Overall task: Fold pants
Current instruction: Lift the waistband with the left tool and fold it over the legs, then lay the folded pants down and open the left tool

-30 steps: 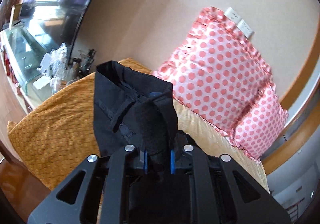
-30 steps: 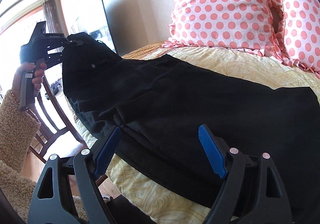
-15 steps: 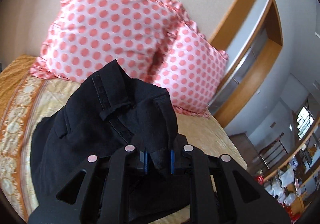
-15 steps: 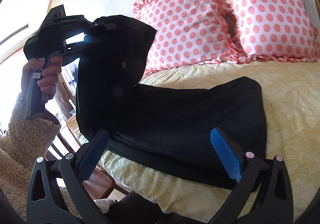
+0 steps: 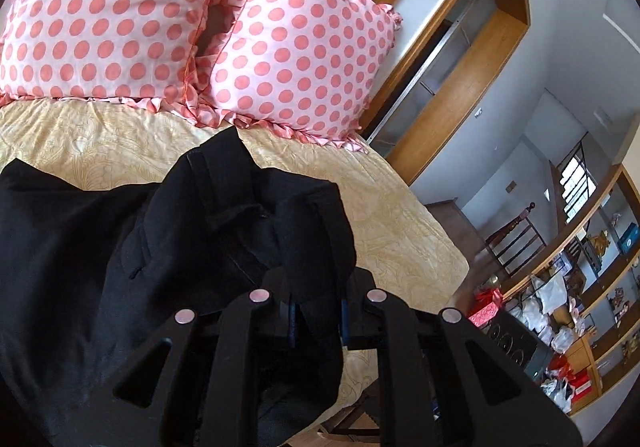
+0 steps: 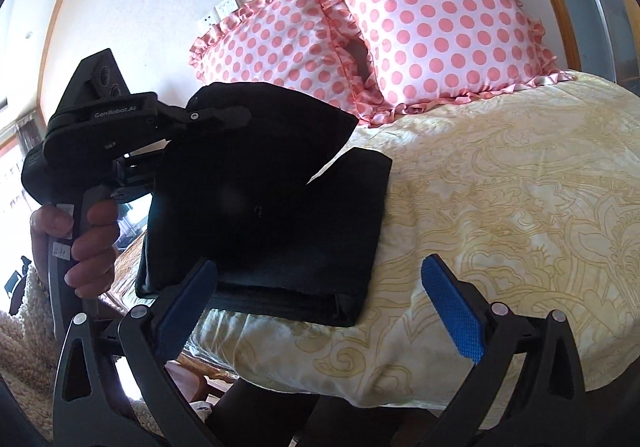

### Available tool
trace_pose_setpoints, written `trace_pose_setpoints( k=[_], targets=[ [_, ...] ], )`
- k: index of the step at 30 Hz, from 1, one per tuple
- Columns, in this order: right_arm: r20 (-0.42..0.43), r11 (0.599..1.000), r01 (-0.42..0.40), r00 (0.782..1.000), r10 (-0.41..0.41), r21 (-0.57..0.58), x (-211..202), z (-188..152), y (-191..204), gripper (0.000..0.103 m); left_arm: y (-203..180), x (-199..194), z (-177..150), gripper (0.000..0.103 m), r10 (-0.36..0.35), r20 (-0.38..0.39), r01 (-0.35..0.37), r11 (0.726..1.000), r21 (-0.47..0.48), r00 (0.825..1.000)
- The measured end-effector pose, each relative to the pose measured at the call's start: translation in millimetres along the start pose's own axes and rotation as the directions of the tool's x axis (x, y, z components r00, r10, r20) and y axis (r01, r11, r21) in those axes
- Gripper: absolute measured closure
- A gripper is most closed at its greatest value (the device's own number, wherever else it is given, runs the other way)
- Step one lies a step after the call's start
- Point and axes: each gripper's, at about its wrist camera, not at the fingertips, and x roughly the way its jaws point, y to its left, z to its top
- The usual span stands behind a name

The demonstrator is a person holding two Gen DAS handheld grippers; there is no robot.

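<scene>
Black pants (image 6: 272, 223) lie on a yellow patterned bedspread (image 6: 500, 207). My left gripper (image 5: 318, 321) is shut on the waistband end of the pants (image 5: 248, 231) and holds it raised, doubled over the part that lies flat. From the right wrist view the left gripper (image 6: 224, 115) is at the left, held by a hand, with the cloth hanging from it. My right gripper (image 6: 320, 307) is open and empty, just in front of the near edge of the folded pants, above the bed's front edge.
Two pink polka-dot pillows (image 6: 400, 27) lean on the wall at the head of the bed. A wooden door frame (image 5: 460, 59), a chair (image 5: 516, 243) and cluttered shelves (image 5: 580, 307) stand beyond the bed's right side.
My left gripper has carried the waistband across over the legs, so the pants now lie doubled. My right gripper has stayed open and shifted along the bed's edge.
</scene>
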Motion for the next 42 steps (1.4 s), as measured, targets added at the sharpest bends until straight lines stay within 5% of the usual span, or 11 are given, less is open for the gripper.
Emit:
trace_pose_setpoints(
  k=[8, 12, 15, 20, 22, 24, 27, 29, 37, 41, 42],
  targets=[
    [0.0, 1.0, 0.014, 1.0, -0.014, 0.013, 1, -2, -5, 0.001, -13, 8, -18, 0.087, 0.02, -0.006, -0.019, 0.998, 0.064, 1.0],
    [0.006, 0.999, 0.037, 0.999, -0.037, 0.018, -2, 0, -5, 0.001, -11, 33, -32, 0.08, 0.012, -0.1, -0.004, 0.997, 0.079, 0.995],
    [0.04, 0.999, 0.052, 0.998, -0.052, 0.006, -14, 4, -6, 0.001, -6, 37, -39, 0.061, -0.046, -0.147, 0.054, 0.997, 0.051, 0.988],
    [0.127, 0.998, 0.067, 0.99, -0.065, -0.013, -40, 19, -7, 0.001, -8, -16, -45, 0.01, -0.137, -0.036, 0.141, 0.979, 0.145, 0.99],
    [0.129, 0.999, 0.041, 0.991, -0.038, -0.022, -40, 29, -3, 0.001, -1, -43, -48, 0.002, -0.097, 0.046, 0.087, 0.98, 0.18, 0.994],
    [0.093, 0.999, -0.014, 0.996, 0.018, -0.049, -30, 38, 6, 0.001, 12, -64, -55, 0.002, 0.058, 0.148, -0.088, 0.975, 0.205, 0.987],
    [-0.011, 0.995, -0.047, 0.999, 0.046, -0.088, 3, 43, 23, 0.018, 39, -81, -69, 0.002, 0.316, 0.25, -0.368, 0.908, 0.202, 0.915],
    [-0.069, 0.992, -0.028, 0.997, 0.02, -0.12, 25, 43, 30, 0.032, 55, -85, -79, 0.002, 0.394, 0.247, -0.44, 0.881, 0.173, 0.885],
    [-0.188, 0.983, 0.077, 0.976, -0.108, -0.166, 71, 40, 34, 0.045, 90, -85, -106, 0.002, 0.453, 0.175, -0.477, 0.868, 0.134, 0.874],
    [-0.191, 0.976, 0.122, 0.969, -0.156, -0.18, 67, 34, 30, 0.089, 97, -76, -107, 0.002, 0.443, 0.146, -0.46, 0.879, 0.122, 0.885],
    [-0.185, 0.981, 0.104, 0.974, -0.133, -0.162, 61, 34, 28, 0.09, 98, -75, -107, 0.002, 0.441, 0.142, -0.458, 0.881, 0.119, 0.886]
  ],
)
